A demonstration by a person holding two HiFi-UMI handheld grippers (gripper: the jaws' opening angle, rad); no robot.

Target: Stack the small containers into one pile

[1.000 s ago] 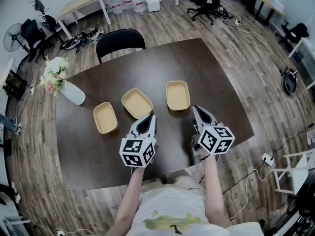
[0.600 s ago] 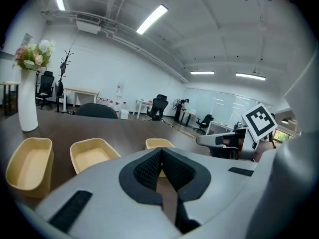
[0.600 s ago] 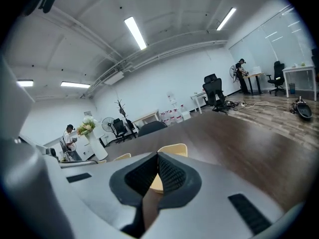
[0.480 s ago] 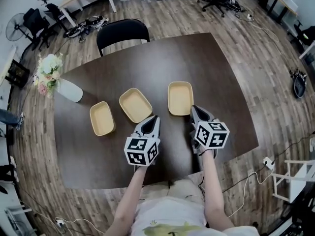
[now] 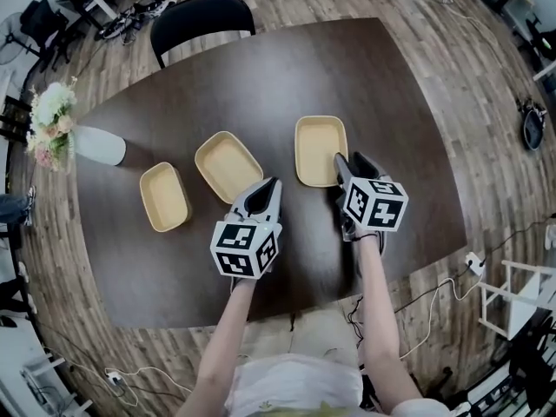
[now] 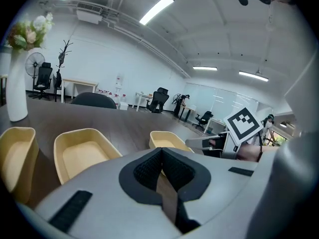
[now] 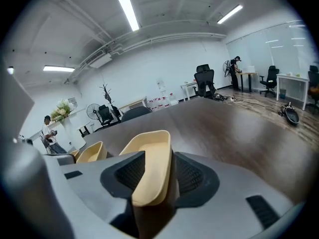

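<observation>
Three shallow tan containers lie apart in a row on the dark table [image 5: 287, 68]: a left one [image 5: 164, 196], a middle one [image 5: 228, 165] and a right one [image 5: 318, 148]. My right gripper [image 5: 347, 161] is at the right container's near right corner. Its jaws are opening, and in the right gripper view that container's rim [image 7: 149, 168] stands between the pads [image 7: 192, 176]. My left gripper [image 5: 271, 183] sits just short of the middle container, shut with nothing held. In the left gripper view its jaws [image 6: 162, 151] meet in front of the containers [image 6: 82, 153].
A white vase [image 5: 95, 146] of flowers stands at the table's far left edge. A black chair [image 5: 200, 26] is pushed in at the far side. Wood floor surrounds the table, and the near table edge lies just behind both grippers.
Both grippers have moved forward toward the containers. The right gripper has reached the right container's near corner, with its rim now between the jaws. The containers have not moved.
</observation>
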